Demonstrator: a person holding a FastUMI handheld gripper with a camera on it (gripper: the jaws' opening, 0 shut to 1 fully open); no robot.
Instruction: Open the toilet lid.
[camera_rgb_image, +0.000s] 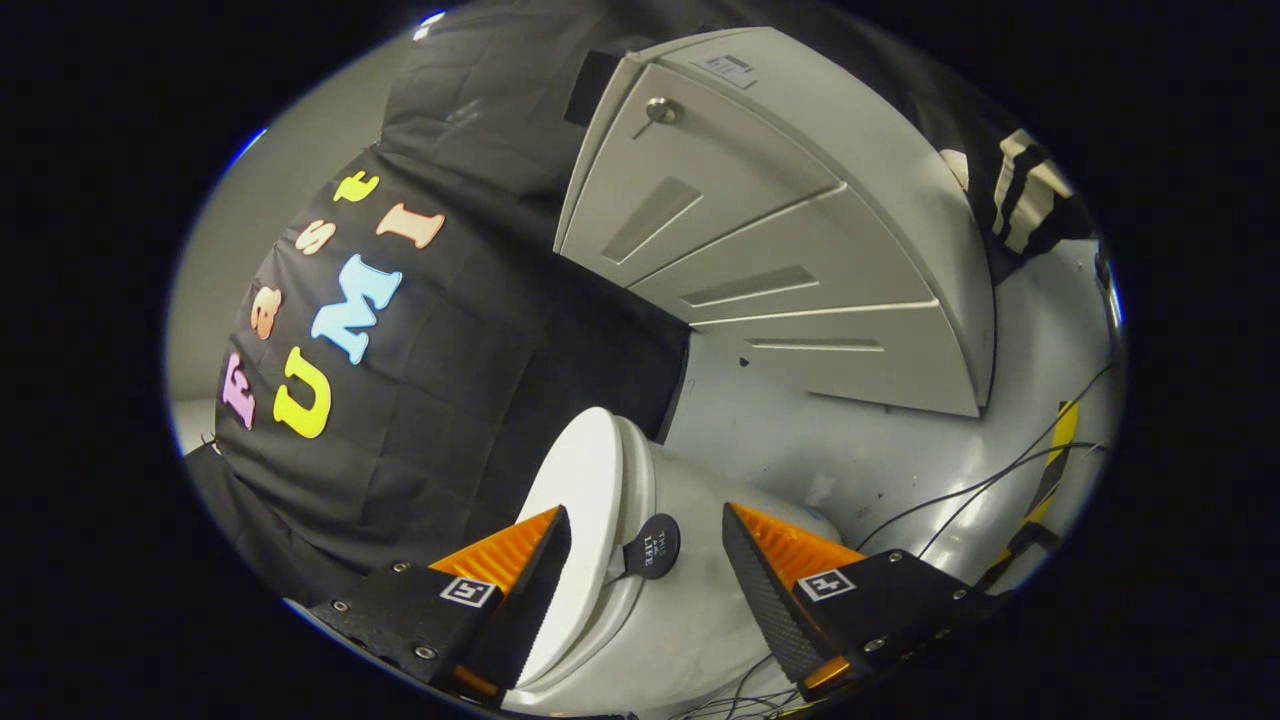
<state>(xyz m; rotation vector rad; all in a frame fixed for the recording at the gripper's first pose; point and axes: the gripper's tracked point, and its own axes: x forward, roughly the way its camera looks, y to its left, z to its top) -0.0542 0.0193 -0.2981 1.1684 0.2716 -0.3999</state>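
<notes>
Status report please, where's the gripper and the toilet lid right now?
Gripper open, fingers straddling the toilet lid edge, not pressing. Round dark tab on the lid sits between the fingers. Nothing blocking; cables lie on floor beyond.

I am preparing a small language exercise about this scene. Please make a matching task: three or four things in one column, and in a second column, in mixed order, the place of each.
Things:
1. white plastic toilet lid
2. small round black tab
3. grey metal cabinet with drawers
4. thin black cables

Places:
A. on the grey floor, beside the toilet
B. far beyond the tongs, against the booth wall
C. between the open tongs, at the lid's edge
D. just ahead of the tongs, next to one finger

Pairs: 1-D, 2-C, 3-B, 4-A
</notes>
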